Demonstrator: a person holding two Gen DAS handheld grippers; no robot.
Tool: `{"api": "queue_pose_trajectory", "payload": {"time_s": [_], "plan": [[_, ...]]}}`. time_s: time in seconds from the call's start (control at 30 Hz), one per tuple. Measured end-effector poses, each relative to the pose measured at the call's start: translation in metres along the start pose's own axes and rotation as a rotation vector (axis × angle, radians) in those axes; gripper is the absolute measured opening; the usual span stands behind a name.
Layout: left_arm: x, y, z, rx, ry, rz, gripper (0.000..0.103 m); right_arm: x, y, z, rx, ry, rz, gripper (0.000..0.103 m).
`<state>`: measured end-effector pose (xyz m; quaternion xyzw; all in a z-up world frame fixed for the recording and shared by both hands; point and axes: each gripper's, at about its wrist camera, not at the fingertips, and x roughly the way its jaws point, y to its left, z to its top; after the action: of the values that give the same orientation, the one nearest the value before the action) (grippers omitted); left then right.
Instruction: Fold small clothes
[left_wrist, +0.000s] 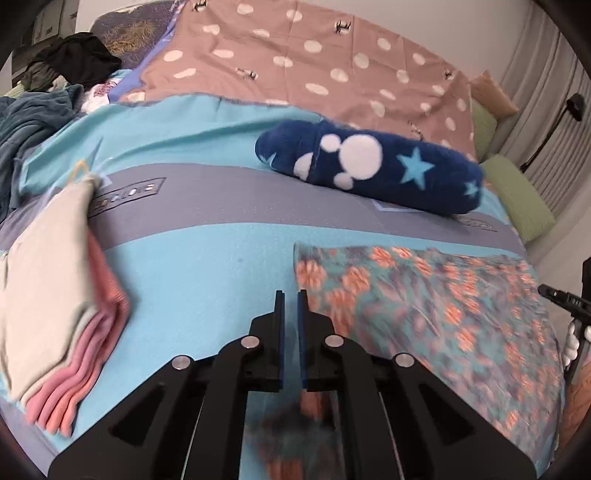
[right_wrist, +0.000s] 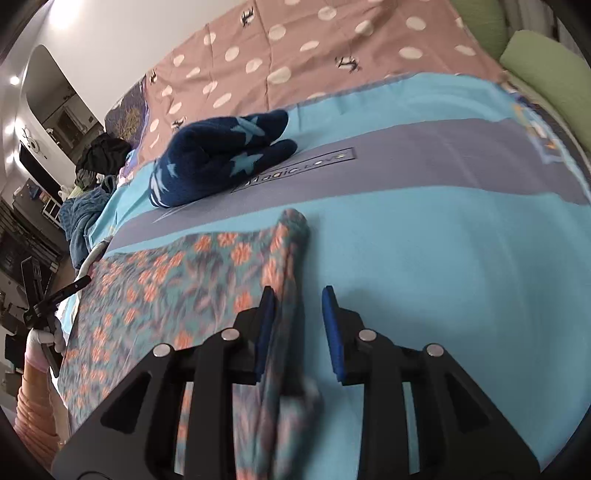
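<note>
The floral garment (left_wrist: 424, 314) lies spread on the bed's blue sheet (left_wrist: 207, 266) in front of me. My left claw (left_wrist: 291, 295) is nearly pressed together at its corner; whether cloth sits between the pads I cannot tell. My right claw (right_wrist: 297, 291) is spread around its bunched edge (right_wrist: 291, 236). A folded stack (left_wrist: 55, 295) lies left, and a navy star-print bundle (left_wrist: 373, 166) beyond.

free: bare blue bedspread (right_wrist: 461, 258) at 1–3 o'clock of right gripper (right_wrist: 299, 325) | blocked: navy star fleece (right_wrist: 221, 155) at 11 o'clock | folded stack (left_wrist: 59, 295) at 9 o'clock of left gripper (left_wrist: 291, 325)
</note>
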<state>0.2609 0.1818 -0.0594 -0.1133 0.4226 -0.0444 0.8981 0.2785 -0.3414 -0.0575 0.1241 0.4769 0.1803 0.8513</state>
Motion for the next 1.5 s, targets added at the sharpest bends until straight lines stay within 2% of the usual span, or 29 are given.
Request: {"api": "queue_pose_trajectory", "payload": {"time_s": [0.07,0.2,0.3,0.4,0.47,0.67,0.73,0.8,0.87,1.0,1.03,1.1,1.17,1.2,1.27,1.33,1.47,1.5], "plan": [[-0.026,-0.002,-0.015,0.007,-0.021,-0.047,0.015,-0.027,-0.001,-0.019,-0.004,-0.025,0.009,0.031],[-0.075,-0.013,-0.056,0.01,-0.037,-0.145,0.041,-0.072,-0.002,-0.078,0.0,-0.043,0.023,0.04],[-0.095,-0.018,-0.091,0.002,-0.01,-0.179,0.043,-0.09,-0.006,-0.114,0.032,-0.047,0.012,0.042],[-0.098,-0.016,-0.117,-0.016,0.033,-0.141,0.043,-0.102,-0.011,-0.137,0.077,-0.056,0.005,0.044],[-0.099,-0.012,-0.128,-0.056,0.05,-0.149,0.042,-0.108,-0.012,-0.145,0.106,-0.067,0.02,0.044],[-0.109,-0.02,-0.149,-0.049,0.031,-0.174,0.041,-0.127,0.002,-0.161,0.099,-0.09,0.039,0.047],[-0.111,-0.026,-0.155,-0.014,0.036,-0.139,0.003,-0.131,0.007,-0.166,0.096,-0.094,0.038,0.049],[-0.116,-0.025,-0.162,-0.015,0.027,-0.104,0.003,-0.134,0.009,-0.174,0.105,-0.096,0.042,0.05],[-0.122,-0.019,-0.172,-0.047,0.022,-0.1,0.003,-0.137,0.009,-0.181,0.111,-0.098,0.045,0.05],[-0.122,-0.014,-0.188,-0.049,0.011,-0.101,0.003,-0.136,0.002,-0.195,0.147,-0.085,0.044,0.051],[-0.124,-0.014,-0.187,-0.053,0.008,-0.093,0.006,-0.134,-0.001,-0.196,0.159,-0.08,0.041,0.051],[-0.133,-0.018,-0.181,-0.055,-0.013,-0.028,0.01,-0.133,-0.003,-0.199,0.172,-0.073,0.042,0.052],[-0.147,-0.035,-0.172,0.011,-0.066,0.071,0.014,-0.134,-0.002,-0.2,0.157,-0.076,0.053,0.053],[-0.152,-0.046,-0.168,0.045,-0.083,0.071,0.018,-0.134,0.0,-0.201,0.135,-0.077,0.06,0.053],[-0.159,-0.079,-0.157,0.119,-0.098,-0.009,0.03,-0.132,0.003,-0.202,0.108,-0.075,0.065,0.053],[-0.158,-0.115,-0.152,0.192,-0.088,-0.088,0.037,-0.129,0.003,-0.202,0.091,-0.07,0.079,0.053],[-0.129,-0.212,-0.157,0.367,0.005,-0.268,0.037,-0.129,-0.002,-0.197,0.086,-0.078,0.096,0.053],[-0.123,-0.233,-0.164,0.412,0.02,-0.287,0.037,-0.13,-0.005,-0.195,0.084,-0.081,0.095,0.052]]}}
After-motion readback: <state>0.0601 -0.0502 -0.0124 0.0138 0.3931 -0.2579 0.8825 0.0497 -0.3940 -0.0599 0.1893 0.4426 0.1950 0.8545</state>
